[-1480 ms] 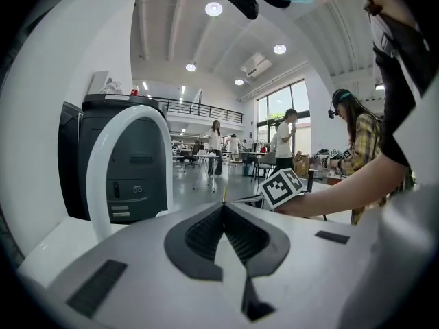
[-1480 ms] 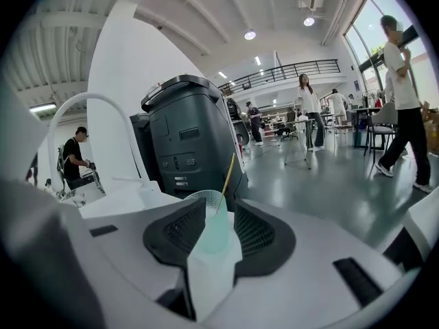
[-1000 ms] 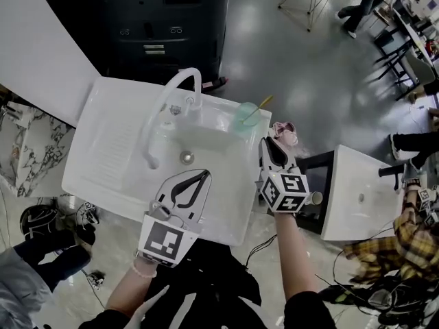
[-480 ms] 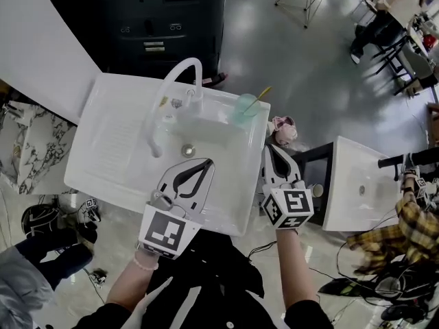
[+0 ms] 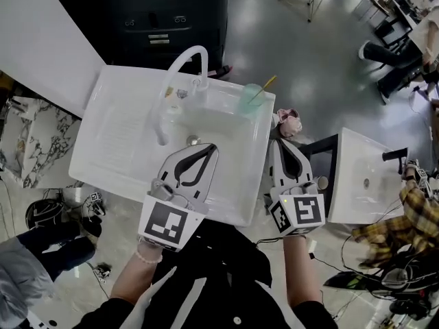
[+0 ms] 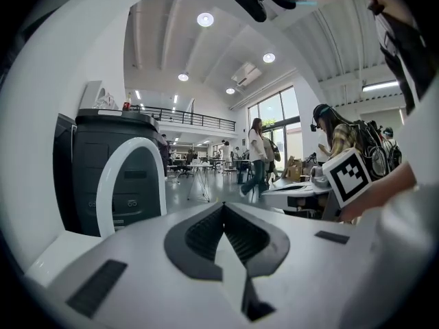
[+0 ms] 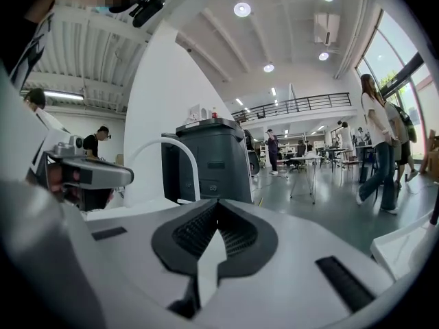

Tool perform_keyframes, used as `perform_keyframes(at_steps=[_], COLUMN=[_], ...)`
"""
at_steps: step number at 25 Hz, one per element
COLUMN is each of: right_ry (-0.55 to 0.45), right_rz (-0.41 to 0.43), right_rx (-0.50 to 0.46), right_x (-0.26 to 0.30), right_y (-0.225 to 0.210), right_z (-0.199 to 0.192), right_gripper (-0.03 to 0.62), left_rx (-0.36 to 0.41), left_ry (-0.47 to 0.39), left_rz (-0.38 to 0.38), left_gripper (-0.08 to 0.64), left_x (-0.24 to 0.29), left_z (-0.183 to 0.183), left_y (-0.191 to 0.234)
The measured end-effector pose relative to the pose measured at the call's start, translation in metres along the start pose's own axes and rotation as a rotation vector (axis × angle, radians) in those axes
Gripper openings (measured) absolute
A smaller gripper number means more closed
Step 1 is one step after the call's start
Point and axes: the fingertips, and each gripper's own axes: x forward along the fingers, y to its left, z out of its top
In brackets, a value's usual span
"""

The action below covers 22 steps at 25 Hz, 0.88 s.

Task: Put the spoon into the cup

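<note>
A translucent green cup [image 5: 251,101] stands on the back right corner of the white sink [image 5: 110,136]. A yellow spoon [image 5: 265,88] stands in the cup, with its handle leaning out to the right. My left gripper [image 5: 210,148] is shut and empty over the basin's front part. In the left gripper view its jaws [image 6: 223,205] meet with nothing between them. My right gripper [image 5: 280,143] is also shut and empty. It hangs just off the sink's right edge, nearer to me than the cup and apart from it. In the right gripper view the gripper [image 7: 217,203] holds nothing.
A curved white faucet [image 5: 180,70] arches over the basin at the back. A dark cabinet [image 5: 171,19] stands behind the sink. A second white sink [image 5: 363,184] is at the right, with a pink object [image 5: 289,122] between the two. A person [image 5: 405,232] stands at the far right.
My right gripper has pulled back from beside the cup toward me and risen, staying off the sink's right edge. The spoon stays in the cup. My left gripper has lifted slightly.
</note>
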Motion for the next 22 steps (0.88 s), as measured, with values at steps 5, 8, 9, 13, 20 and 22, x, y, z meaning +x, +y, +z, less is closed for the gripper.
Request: perform_keyframes(at_steps=[5, 8, 9, 13, 20, 22], right_ry=[-0.036, -0.048, -0.049, -0.054, -0.049, -0.046], right_rz=[0.008, 0.0, -0.001, 0.001, 0.0, 0.0], right_rx=[0.003, 0.001, 0.0, -0.001, -0.002, -0.004], right_x=[-0.005, -0.008, -0.009, -0.012, -0.016, -0.017], right_y=[0.009, 0.008, 0.009, 0.012, 0.016, 0.017], right_z=[0.015, 0.018, 0.019, 0.021, 0.021, 0.021], right_gripper=[0.002, 0.002, 0.002, 0.002, 0.002, 0.002], left_rx=[0.007, 0.01, 0.011, 0.012, -0.003, -0.004], left_ry=[-0.017, -0.025, -0.027, -0.03, -0.027, -0.028], left_rz=[0.014, 0.016, 0.015, 0.01, 0.006, 0.004], left_gripper=[-0.002, -0.002, -0.002, -0.002, -0.002, -0.002], left_x=[-0.003, -0.003, -0.003, -0.003, -0.002, -0.002], left_z=[0.008, 0.01, 0.011, 0.01, 0.007, 0.008], left_y=[0.003, 0.003, 0.002, 0.002, 0.001, 0.001])
